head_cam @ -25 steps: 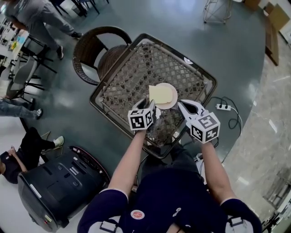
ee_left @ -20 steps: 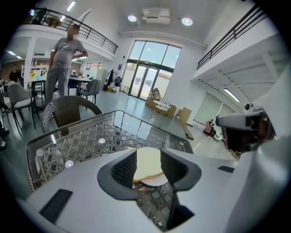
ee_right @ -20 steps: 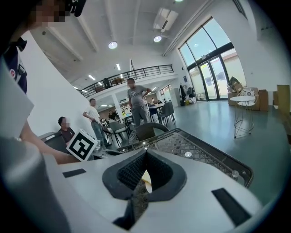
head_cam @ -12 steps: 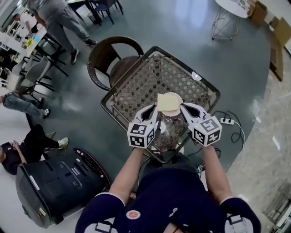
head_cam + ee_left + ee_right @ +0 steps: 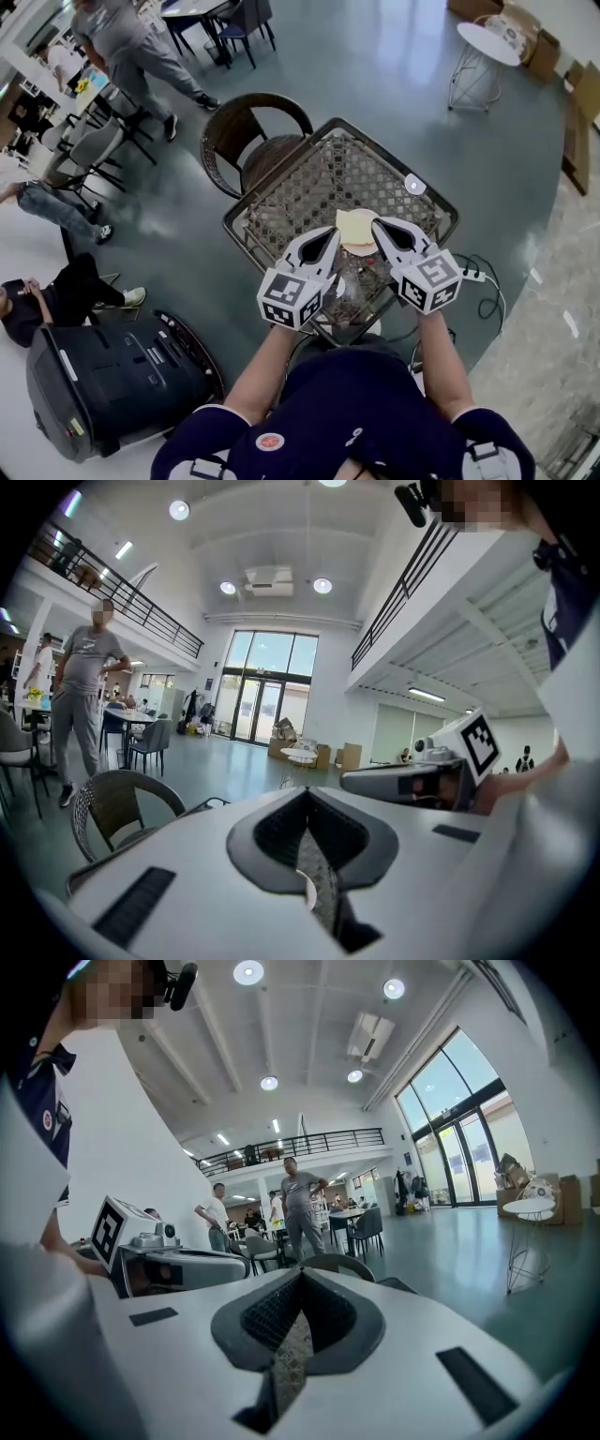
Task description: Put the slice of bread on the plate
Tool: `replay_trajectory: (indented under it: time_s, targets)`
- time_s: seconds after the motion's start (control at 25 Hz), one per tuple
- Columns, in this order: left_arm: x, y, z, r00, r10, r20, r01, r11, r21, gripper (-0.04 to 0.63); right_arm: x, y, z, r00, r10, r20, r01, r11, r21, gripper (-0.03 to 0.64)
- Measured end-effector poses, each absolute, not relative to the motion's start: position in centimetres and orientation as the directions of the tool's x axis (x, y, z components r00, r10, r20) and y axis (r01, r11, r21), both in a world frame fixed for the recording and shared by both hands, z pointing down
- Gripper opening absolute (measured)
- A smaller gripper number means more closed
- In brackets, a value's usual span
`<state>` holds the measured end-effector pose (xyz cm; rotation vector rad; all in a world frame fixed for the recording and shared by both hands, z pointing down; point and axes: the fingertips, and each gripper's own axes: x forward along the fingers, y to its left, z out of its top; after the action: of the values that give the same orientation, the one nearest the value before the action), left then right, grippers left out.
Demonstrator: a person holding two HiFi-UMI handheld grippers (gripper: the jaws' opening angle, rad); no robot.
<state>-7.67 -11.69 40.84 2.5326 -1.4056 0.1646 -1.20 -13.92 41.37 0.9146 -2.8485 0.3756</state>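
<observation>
We judged the task done, for the slice of bread [image 5: 354,225] lay flat on the plate [image 5: 362,247], near the edge of the table [image 5: 309,183] closest to us. What remained was getting clear cleanly. The left gripper [image 5: 329,235] had just been closing and its jaws met with nothing between them; the right gripper [image 5: 379,226] was likewise pinched together and empty. Both hung to either side of the plate in the head view, and each looked out across the room rather than down at the bread. To finish well we thought it best to draw both tools up and back toward ourselves, jaws kept together, so that no tip could catch the plate's rim or nudge the slice. The table top was an open lattice that would let a light plate slide or tip at the edge; a small white disc [image 5: 413,185] sat at its far corner. A wicker chair [image 5: 246,141] stood beside the table, a dark case [image 5: 112,380] on the glossy floor, and a person [image 5: 131,52] walked near other chairs beyond.
</observation>
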Motion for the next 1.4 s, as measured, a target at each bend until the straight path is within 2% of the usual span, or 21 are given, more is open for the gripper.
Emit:
replay_trajectory:
  time_s: [0.4, 1.4]
  targets:
    - [-7.4, -10.0, 37.6, 0.549, -0.822, 0.151, -0.835, -0.528, 0.159, 0.008, -2.3, -12.3, 37.5, -0.841, -0.53, 0.111, -0.541, 0.828, -0.148, 0.006]
    - [-7.2, -8.5, 36.9, 0.543, -0.828, 0.136, -0.838, -0.524, 0.156, 0.008, -2.6, -10.5, 34.7, -0.853, -0.518, 0.061, -0.521, 0.847, -0.108, 0.006]
